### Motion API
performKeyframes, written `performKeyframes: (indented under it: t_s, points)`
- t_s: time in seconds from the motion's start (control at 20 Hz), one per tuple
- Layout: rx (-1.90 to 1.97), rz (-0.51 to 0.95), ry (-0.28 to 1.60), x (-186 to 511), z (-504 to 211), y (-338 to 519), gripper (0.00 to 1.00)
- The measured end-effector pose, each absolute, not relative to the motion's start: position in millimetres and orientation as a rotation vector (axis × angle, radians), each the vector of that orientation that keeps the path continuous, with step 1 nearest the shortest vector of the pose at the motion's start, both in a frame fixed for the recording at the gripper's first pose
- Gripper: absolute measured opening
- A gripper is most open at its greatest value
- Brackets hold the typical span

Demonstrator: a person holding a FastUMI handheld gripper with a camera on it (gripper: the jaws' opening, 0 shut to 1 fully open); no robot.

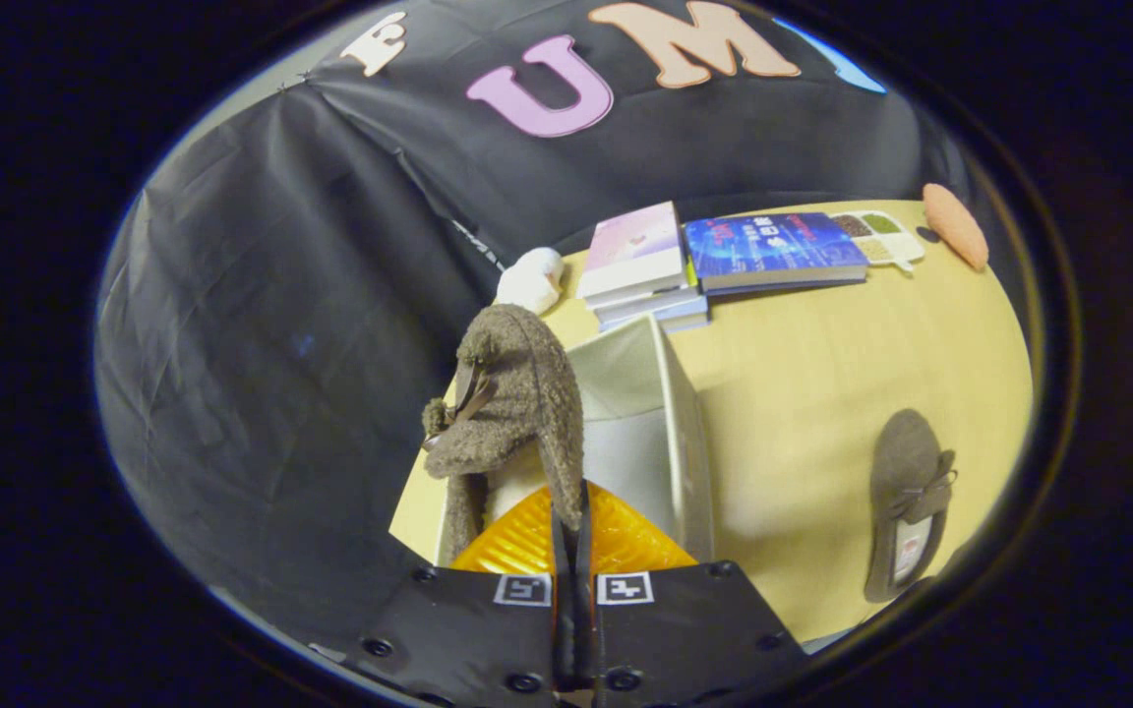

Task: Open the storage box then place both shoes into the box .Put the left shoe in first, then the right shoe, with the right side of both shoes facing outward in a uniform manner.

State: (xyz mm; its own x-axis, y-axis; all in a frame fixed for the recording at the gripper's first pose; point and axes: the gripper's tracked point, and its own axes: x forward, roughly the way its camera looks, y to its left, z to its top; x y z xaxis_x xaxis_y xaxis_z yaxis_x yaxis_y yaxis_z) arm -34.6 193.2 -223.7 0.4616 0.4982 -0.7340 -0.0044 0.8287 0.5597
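My gripper (pixel 571 516) is shut on the heel edge of a brown fuzzy shoe (pixel 517 393), which hangs toe-up and tilted just ahead of the fingers. The shoe has a small bow on its top. Right below and behind it stands the open white storage box (pixel 680 433), its inside showing pale and bare. The second brown shoe (pixel 909 501) lies flat on the yellow table (pixel 822 364) to the right of the box, bow up, apart from the gripper.
Beyond the box lie stacked books (pixel 640 261) and a blue book (pixel 773 251). A white soft object (pixel 530 280) sits by the wall, a small divided tray (pixel 879 236) and an orange object (pixel 955 224) at the far right. The table's left edge runs close beside the box.
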Motion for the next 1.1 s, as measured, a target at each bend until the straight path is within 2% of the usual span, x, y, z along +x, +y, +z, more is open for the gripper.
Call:
performKeyframes:
  t_s: [0.6,1.1]
  points:
    - [0.463,0.319,1.200,-35,-265,236,0.03]
    - [0.422,0.165,1.334,-52,-314,257,0.04]
